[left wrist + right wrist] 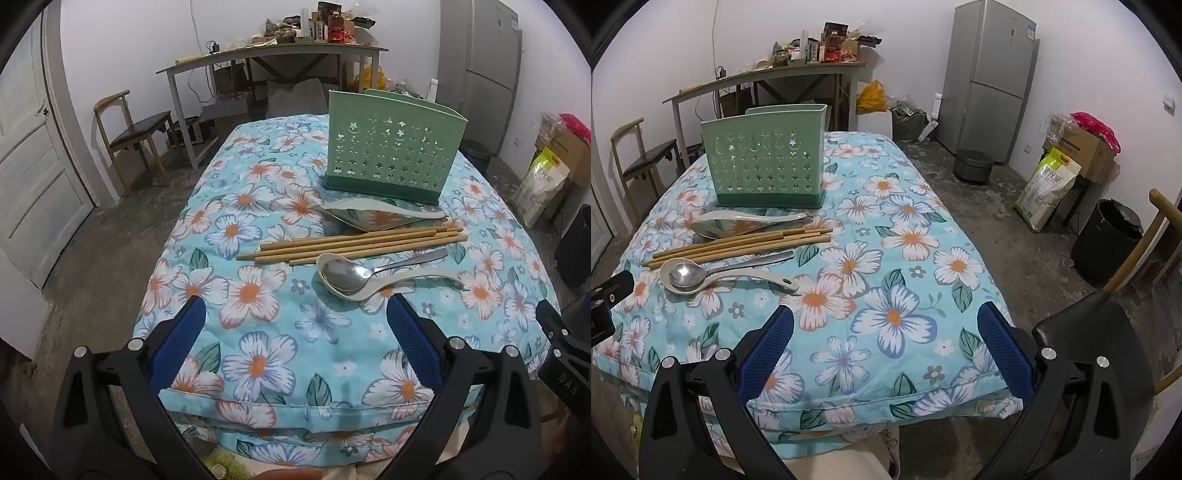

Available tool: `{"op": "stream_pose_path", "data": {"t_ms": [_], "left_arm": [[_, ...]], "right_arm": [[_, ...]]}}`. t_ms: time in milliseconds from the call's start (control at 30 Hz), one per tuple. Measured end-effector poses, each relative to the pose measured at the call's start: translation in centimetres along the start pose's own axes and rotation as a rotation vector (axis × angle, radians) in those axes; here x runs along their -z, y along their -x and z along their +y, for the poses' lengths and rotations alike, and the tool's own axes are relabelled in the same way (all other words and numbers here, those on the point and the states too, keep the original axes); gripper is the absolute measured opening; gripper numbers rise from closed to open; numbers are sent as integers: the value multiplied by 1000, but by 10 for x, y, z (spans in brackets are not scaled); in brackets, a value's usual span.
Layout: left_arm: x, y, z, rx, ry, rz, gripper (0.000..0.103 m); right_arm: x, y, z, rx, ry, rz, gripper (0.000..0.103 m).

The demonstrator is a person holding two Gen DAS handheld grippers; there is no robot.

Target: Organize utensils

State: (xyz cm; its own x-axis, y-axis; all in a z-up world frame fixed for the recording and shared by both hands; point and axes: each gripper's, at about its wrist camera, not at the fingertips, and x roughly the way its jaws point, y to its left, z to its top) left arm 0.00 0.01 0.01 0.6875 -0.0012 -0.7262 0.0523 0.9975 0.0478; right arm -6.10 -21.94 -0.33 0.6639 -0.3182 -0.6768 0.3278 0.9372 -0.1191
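Floral blue quilt [258,354] covered the whole table, and all the utensils sat toward its far half. Green holder [393,158] with star cutouts stood upright at the back, nothing visible in it. Just in front lay a pale spoon [384,212], then a bundle of wooden chopsticks [351,243] lying side by side, then a metal spoon [347,275] nested in the bowl of a cream ladle [406,282]. Left gripper [295,317] and right gripper [886,325] both hung over the near edge with fingers spread wide, holding nothing. Cluttered desk [768,74] and fridge [990,74] were behind.
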Motion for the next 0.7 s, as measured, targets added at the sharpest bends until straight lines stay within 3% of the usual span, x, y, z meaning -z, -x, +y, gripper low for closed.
{"op": "stream_pose_path", "data": {"t_ms": [533, 700], "left_arm": [[-1, -2, 17, 12, 4, -2, 95], [-1, 0, 7, -7, 1, -5, 95]], "right_arm": [[-1, -1, 2, 2, 3, 0, 97], [-1, 0, 3, 2, 5, -2, 97]]}}
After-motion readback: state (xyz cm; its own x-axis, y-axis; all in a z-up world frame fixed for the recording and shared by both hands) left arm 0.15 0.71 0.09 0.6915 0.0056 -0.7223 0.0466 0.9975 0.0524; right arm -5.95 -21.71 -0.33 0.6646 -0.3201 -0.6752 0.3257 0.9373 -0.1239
